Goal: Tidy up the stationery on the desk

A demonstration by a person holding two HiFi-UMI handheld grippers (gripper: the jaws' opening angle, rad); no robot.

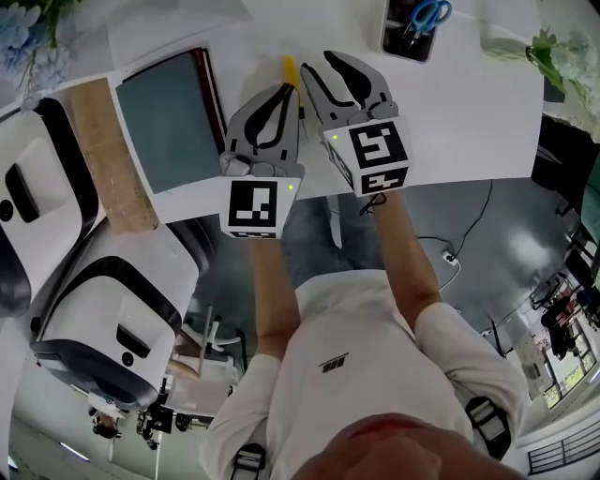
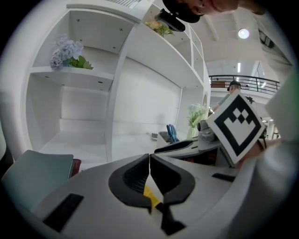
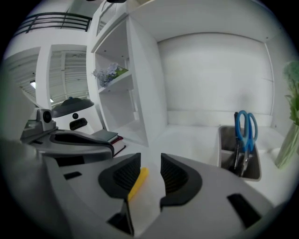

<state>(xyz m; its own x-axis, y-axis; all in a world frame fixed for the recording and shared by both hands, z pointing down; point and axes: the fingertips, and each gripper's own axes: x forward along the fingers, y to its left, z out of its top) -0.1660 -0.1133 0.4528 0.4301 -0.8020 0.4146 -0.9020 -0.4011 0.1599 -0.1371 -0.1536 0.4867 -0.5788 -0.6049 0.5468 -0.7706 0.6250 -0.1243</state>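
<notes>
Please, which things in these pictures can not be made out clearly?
Yellow item: in the head view the left gripper and right gripper cover most of it; its kind is unclear.
Pen holder: the head view's top edge cuts it; besides the blue scissors, its contents are too dark.
Lower book: under the grey book, only a red edge shows.

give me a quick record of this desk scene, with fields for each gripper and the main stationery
left gripper: jaws together, nothing gripped
right gripper: jaws apart, not pressing on anything
yellow pen: lies on the white desk, in line with the gap of the right gripper's jaws
scissors: blue handles, standing in the grey holder
book: teal cover, flat on the desk to the left of both grippers
</notes>
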